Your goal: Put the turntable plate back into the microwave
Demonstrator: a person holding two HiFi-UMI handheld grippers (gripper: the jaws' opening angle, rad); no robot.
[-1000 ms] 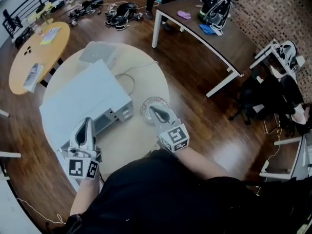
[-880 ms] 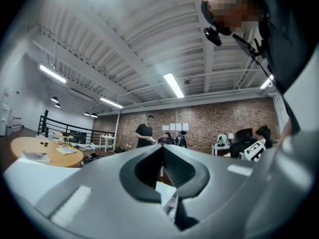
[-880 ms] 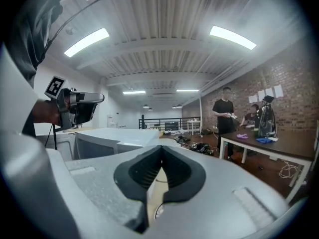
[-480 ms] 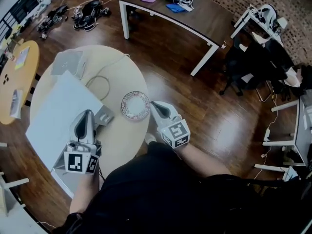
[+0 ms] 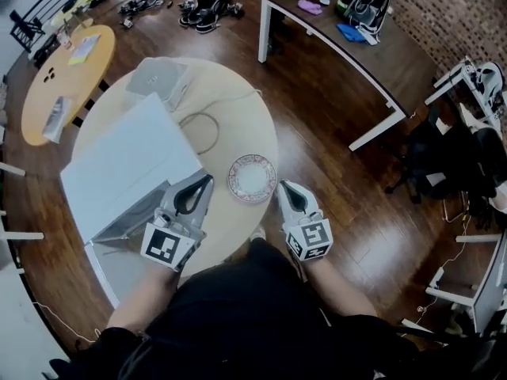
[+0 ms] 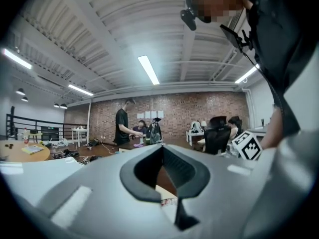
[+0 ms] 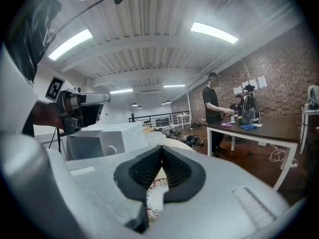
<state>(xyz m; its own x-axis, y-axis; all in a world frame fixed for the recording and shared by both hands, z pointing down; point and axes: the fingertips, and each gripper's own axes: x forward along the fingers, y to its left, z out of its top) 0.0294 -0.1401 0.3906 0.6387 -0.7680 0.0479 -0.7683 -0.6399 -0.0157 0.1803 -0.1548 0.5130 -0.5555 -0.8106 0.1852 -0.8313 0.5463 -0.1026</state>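
The turntable plate (image 5: 252, 178), white with a red patterned rim, lies flat on the round beige table (image 5: 238, 117), just right of the white microwave (image 5: 119, 161). A grey panel (image 5: 131, 224) slopes out from the microwave's front; it looks like the open door. My left gripper (image 5: 206, 182) hovers at that front corner, shut and empty, its tips just left of the plate. My right gripper (image 5: 285, 187) is also shut and empty, just right of the plate's near edge. The plate's rim (image 7: 153, 190) shows below the right jaws, and its rim (image 6: 168, 201) also shows below the left jaws.
A grey laptop (image 5: 158, 77) and a looped cable (image 5: 202, 129) lie on the table's far side. A long dark table (image 5: 348, 38) with bags stands beyond, an orange round table (image 5: 67, 77) at the left, chairs (image 5: 451, 157) at the right. A person (image 6: 122, 126) stands at the dark table.
My left gripper has swung right along the microwave's front to the plate's left side. My right gripper has come off the plate and now sits at its right near edge.
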